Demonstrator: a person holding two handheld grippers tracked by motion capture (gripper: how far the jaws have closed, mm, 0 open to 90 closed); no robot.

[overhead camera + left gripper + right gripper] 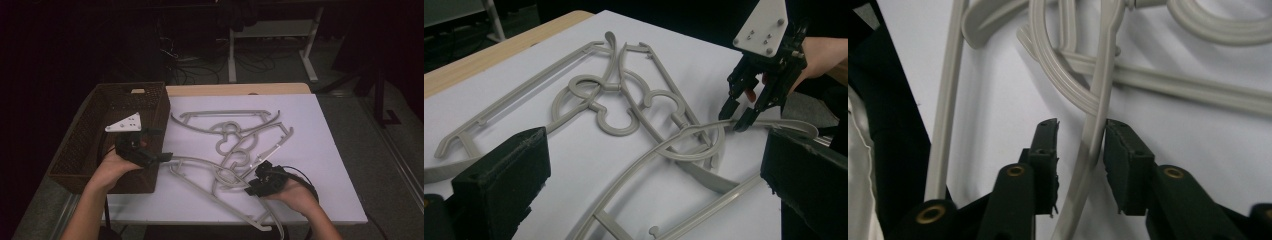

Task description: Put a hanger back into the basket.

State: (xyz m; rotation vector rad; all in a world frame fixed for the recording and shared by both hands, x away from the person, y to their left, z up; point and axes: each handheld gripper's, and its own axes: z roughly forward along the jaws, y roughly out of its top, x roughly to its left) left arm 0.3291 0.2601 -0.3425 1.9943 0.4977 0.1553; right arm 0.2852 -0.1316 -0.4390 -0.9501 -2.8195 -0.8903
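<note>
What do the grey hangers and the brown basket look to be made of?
The hangers look like moulded plastic: uniform matte grey, with ribbed channel sections. The basket appears to be woven wicker or rattan, dark brown with a visible weave texture; synthetic fibre cannot be ruled out.

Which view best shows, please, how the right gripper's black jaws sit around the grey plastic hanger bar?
The right gripper view: the right gripper straddles the grey plastic hanger bar, jaws open. The left gripper view shows it from afar; the high view shows it small.
</note>
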